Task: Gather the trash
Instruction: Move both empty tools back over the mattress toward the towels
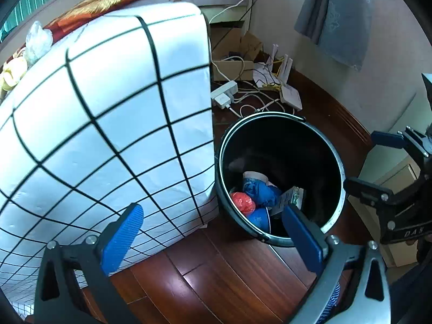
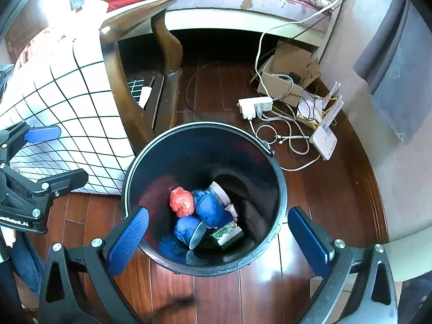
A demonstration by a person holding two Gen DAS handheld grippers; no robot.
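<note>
A black round trash bin (image 1: 334,159) (image 2: 280,189) stands on the wooden floor. Inside lie a red crumpled bag (image 2: 181,201) (image 1: 243,202), blue crumpled wrappers (image 2: 210,208) (image 1: 260,189), a blue cup (image 2: 189,229), a white cup (image 2: 220,190) and a green-and-white carton (image 2: 226,235) (image 1: 291,198). My right gripper (image 2: 218,240) hovers open right above the bin, nothing between its blue pads. My left gripper (image 1: 213,237) is open and empty, low over the floor at the bin's left front. In the left wrist view the right gripper (image 1: 378,162) shows at the right edge; the left gripper (image 2: 51,156) shows at the left of the right wrist view.
A white bed cover with a black grid (image 1: 108,108) (image 2: 67,108) hangs left of the bin. Behind the bin lie a power strip (image 2: 255,105), tangled cables (image 2: 286,135), a white router (image 2: 325,137) and a cardboard box (image 2: 286,73). A grey cloth (image 1: 337,13) hangs on the wall.
</note>
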